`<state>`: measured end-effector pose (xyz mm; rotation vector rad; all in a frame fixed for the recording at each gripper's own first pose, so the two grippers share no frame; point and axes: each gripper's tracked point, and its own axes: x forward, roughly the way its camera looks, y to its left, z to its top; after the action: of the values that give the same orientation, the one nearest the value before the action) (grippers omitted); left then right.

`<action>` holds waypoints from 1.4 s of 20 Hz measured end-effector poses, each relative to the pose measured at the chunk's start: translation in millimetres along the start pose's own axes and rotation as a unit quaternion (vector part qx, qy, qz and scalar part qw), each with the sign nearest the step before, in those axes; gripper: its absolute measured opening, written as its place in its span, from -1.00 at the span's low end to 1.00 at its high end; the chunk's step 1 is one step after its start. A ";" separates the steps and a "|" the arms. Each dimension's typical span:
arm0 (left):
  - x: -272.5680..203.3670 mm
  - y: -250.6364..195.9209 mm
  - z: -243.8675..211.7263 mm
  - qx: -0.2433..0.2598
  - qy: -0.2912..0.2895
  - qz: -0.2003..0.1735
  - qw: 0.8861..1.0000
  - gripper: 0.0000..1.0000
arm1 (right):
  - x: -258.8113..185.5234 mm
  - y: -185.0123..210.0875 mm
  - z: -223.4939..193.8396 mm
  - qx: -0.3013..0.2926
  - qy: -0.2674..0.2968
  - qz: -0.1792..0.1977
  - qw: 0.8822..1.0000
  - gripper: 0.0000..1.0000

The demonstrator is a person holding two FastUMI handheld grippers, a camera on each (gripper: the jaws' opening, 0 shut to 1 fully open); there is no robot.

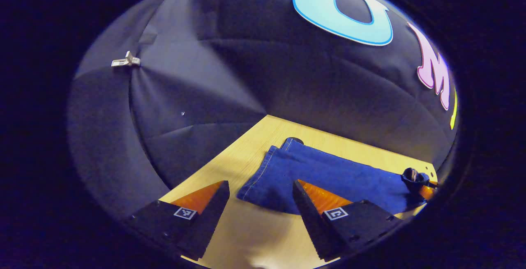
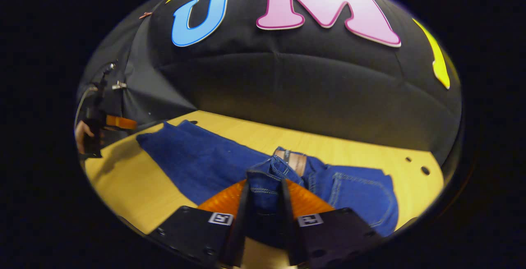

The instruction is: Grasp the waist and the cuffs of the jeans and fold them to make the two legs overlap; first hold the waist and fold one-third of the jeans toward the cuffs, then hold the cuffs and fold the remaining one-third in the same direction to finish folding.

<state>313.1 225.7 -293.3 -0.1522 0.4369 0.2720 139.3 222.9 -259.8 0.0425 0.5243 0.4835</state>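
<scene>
— Your right gripper [image 2: 264,203]: how does it stand?

— Its two fingers are drawn in narrow on a bunched fold of the jeans [image 2: 213,158] at the waist end. Denim fills the slot between them, and both fingers press on it. A tan patch at the waistband [image 2: 296,162] shows just beyond your fingertips, with a back pocket [image 2: 361,191] to the right of it.

— And your left gripper [image 1: 261,205]?

— Spread wide, with bare table [image 1: 250,232] between its fingers. It grips nothing. The cuff end [image 1: 263,182] of the jeans lies just beyond, reaching in behind your right-hand finger [image 1: 306,207]; I cannot tell whether that finger touches the cloth.

— How do the jeans lie?

— Flat on the light wooden table, stretched long from the cuffs at the left to the waist at the right. In the right gripper view the leg part runs off to the far left, where your left gripper and the hand [image 2: 82,133] holding it show small at the edge. In the left gripper view your right gripper [image 1: 415,178] sits at the far end of the denim.

— Anything hard to make out?

— The near edge of the denim is hidden behind your fingers in both views, and the far gripper is too small to judge in either.
</scene>
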 end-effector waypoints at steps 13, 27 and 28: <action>70.3 -25.7 -36.9 0.076 0.110 -0.043 0.990 0.94 | -29.5 -30.3 -37.7 0.064 0.033 -0.041 0.997 0.93; 51.5 -59.4 -35.8 0.063 0.141 -0.077 0.985 -0.84 | -45.8 -31.5 -44.0 0.055 0.036 -0.059 0.996 0.93; 51.1 -59.7 -35.9 0.053 0.139 -0.078 0.986 -0.87 | -51.4 -33.3 -42.6 0.058 0.035 -0.063 0.996 0.93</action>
<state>360.8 173.1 -342.6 -0.1202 0.7106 0.0728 93.9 166.5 -277.9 0.1025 0.6203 0.3328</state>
